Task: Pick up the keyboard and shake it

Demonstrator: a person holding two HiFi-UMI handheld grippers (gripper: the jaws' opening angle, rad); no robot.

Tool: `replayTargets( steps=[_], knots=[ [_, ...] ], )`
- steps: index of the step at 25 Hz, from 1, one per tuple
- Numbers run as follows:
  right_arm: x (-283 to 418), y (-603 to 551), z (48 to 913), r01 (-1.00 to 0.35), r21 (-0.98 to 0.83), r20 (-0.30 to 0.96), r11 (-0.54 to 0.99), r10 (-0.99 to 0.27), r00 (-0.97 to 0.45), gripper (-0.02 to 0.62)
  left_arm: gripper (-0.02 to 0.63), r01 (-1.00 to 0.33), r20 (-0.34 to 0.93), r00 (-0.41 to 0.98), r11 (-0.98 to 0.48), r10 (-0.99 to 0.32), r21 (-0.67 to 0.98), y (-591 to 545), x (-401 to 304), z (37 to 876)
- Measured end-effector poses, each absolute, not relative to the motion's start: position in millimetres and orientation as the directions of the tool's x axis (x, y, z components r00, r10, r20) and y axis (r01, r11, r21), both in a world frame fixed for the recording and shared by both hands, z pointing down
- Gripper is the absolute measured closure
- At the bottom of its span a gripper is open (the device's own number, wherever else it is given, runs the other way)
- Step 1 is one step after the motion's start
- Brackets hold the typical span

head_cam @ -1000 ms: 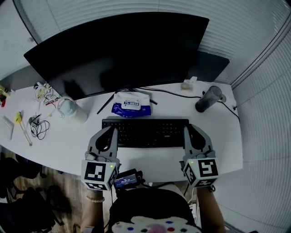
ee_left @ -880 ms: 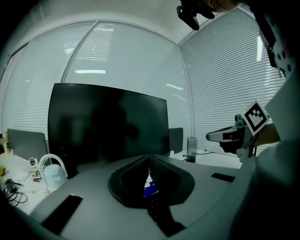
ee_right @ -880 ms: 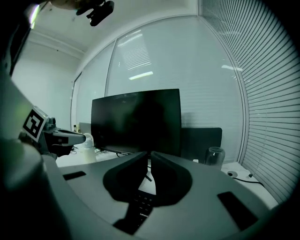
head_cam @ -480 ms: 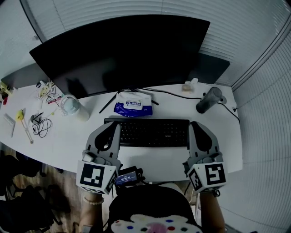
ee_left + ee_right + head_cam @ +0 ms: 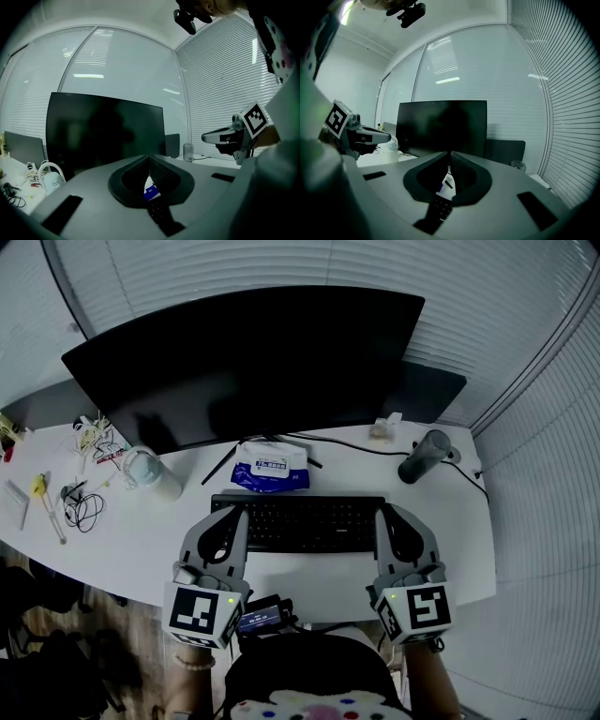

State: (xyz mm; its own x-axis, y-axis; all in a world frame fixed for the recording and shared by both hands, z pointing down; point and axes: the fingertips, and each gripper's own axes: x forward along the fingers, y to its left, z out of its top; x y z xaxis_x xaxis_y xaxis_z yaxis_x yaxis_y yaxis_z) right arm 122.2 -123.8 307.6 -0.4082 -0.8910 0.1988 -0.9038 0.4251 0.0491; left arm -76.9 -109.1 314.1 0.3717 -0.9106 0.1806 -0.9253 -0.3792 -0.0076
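Head view: keyboard [image 5: 298, 522] between left fingers [image 5: 238, 534], right fingers [image 5: 383, 532].

**Three cameras, one desk**

The head view looks steeply down from above the desk's [image 5: 141, 526] near edge. Each gripper view rides low, close behind its own jaws, facing far toward the monitor [image 5: 248, 357]. All three share the monitor and keyboard [image 5: 298, 521]. The left gripper view catches the right gripper [image 5: 208, 137], and the right gripper view catches the left gripper [image 5: 384, 136].

White desk [image 5: 131, 540]: monitor [image 5: 253, 352], wipes pack [image 5: 270, 468] (blue), dark tumbler [image 5: 422, 457], white cup [image 5: 150, 472], tangled cables [image 5: 80, 507].
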Motion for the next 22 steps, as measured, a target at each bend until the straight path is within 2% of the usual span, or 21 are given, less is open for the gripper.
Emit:
replayTargets(
  steps=[10,22],
  knots=[
    [114,-119,315,-0.884,0.06,0.219,0.464,-0.87,-0.442,0.553,0.588,-0.917,0.195,0.385,-0.397,-0.902,-0.026,-108,-72,325],
    [121,-118,332,-0.897,0.07,0.259,0.437,-0.876,-0.407,0.552,0.588,-0.89,0.232,0.431,-0.454,-0.872,-0.051,-104,-59,333]
  ],
)
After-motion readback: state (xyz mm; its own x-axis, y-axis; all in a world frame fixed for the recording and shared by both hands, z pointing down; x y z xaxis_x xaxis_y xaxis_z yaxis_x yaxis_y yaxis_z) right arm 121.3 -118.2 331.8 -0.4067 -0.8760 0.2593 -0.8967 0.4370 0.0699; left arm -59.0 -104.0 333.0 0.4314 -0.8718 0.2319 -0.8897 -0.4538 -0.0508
